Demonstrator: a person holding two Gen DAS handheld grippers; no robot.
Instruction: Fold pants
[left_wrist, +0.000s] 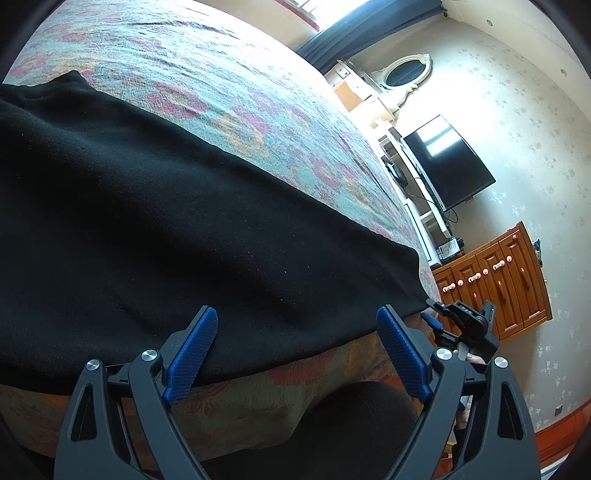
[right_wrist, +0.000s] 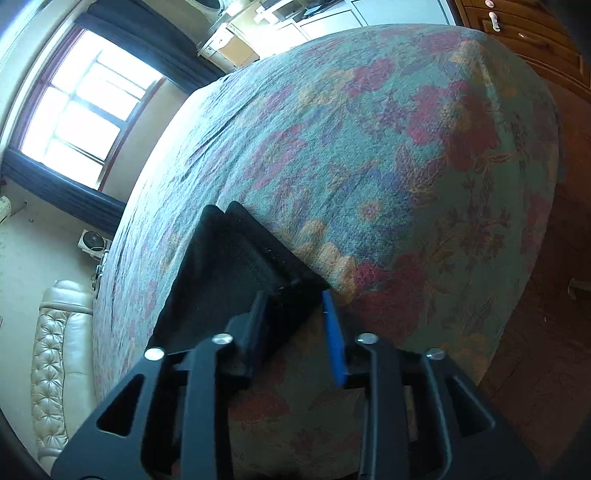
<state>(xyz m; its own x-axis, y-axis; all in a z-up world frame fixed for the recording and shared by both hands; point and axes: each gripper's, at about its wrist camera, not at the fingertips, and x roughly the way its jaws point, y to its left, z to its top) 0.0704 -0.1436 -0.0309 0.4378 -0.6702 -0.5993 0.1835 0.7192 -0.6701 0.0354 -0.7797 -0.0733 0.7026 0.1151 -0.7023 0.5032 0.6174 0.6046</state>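
At bed edge (left_wrist: 258, 387): pants (left_wrist: 166, 221) flat, floral cover bare beyond.

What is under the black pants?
The black pants lie on the flowery bedspread, which shows all around them and hangs down the near side of the bed. The part of the spread right beneath the pants is covered, so anything there is hidden.
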